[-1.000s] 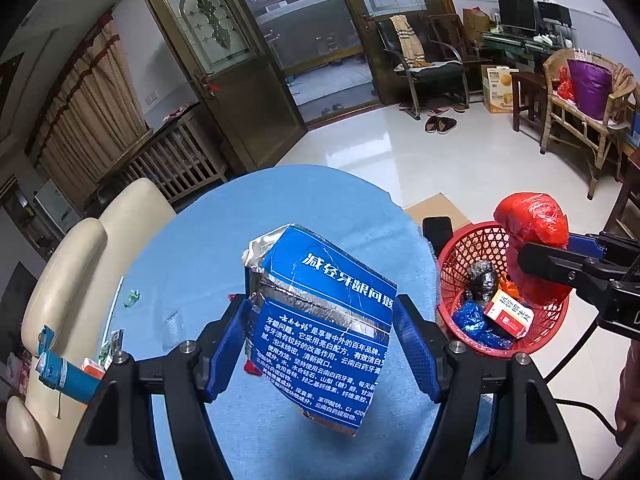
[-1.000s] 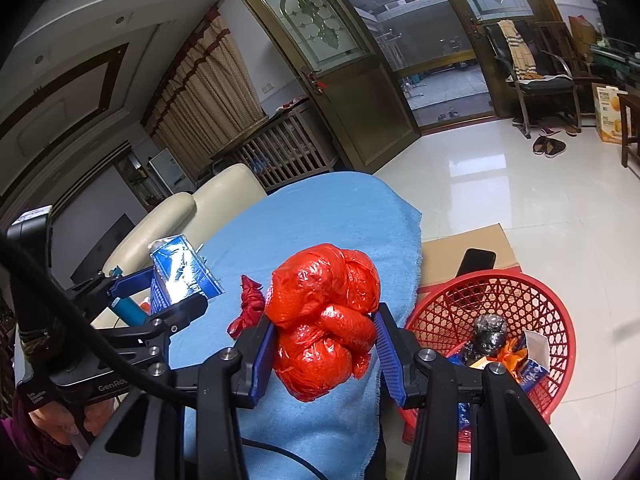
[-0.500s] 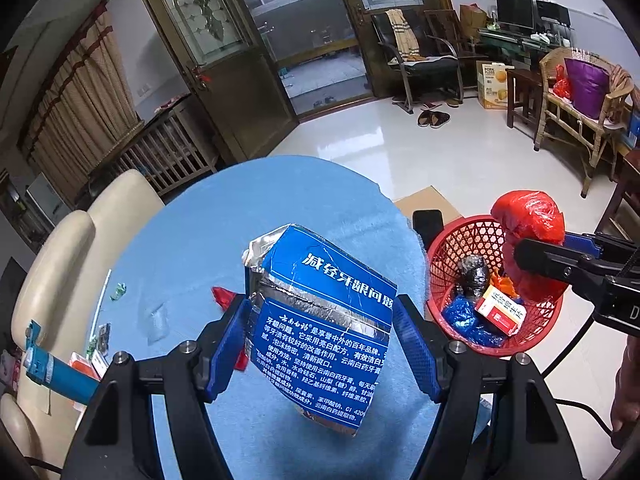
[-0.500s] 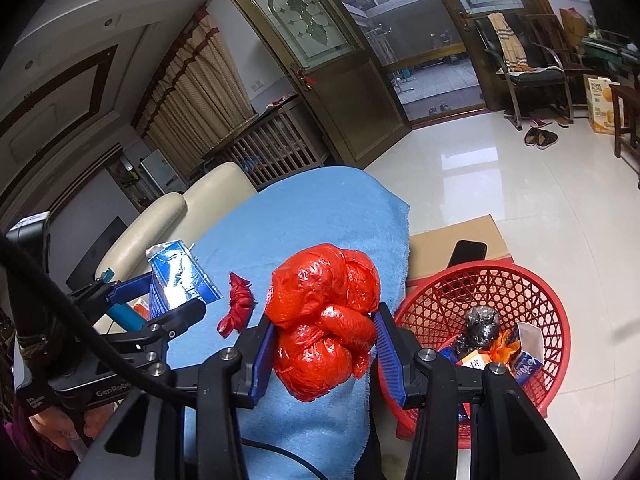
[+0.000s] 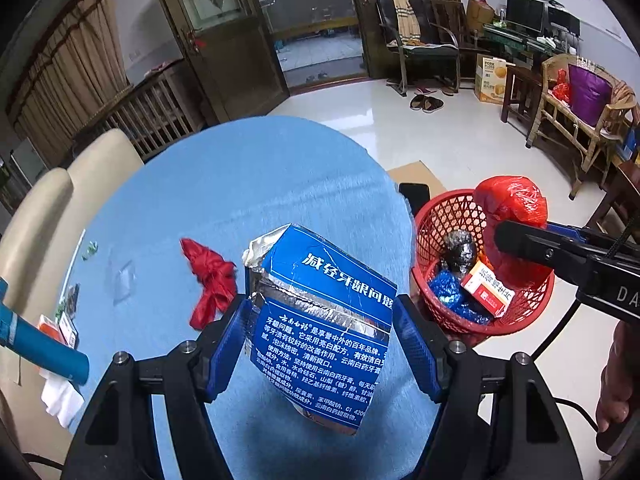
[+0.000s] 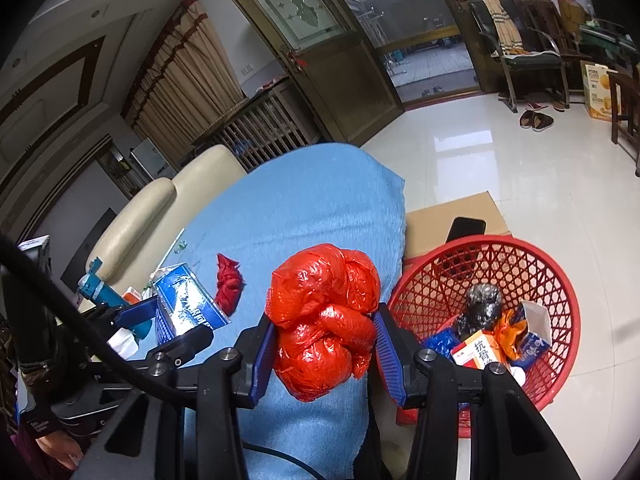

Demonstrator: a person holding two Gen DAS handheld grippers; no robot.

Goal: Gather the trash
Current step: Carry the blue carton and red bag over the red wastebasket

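Note:
My left gripper is shut on a crushed blue toothpaste box and holds it above the blue tablecloth. My right gripper is shut on a crumpled red plastic bag, held over the table's right edge beside the red mesh basket. In the left wrist view the red bag hangs over the basket, which holds several pieces of trash. A red crumpled scrap lies on the cloth; it also shows in the right wrist view.
A cardboard box with a black phone on it stands behind the basket. A teal tool, small wrappers and white tissue lie at the table's left edge beside a cream sofa. Chairs and a glossy tile floor lie beyond.
Both grippers have shifted with their loads still held; the red bag now sits closer over the basket, and the red scrap on the cloth has come fully into the left wrist view.

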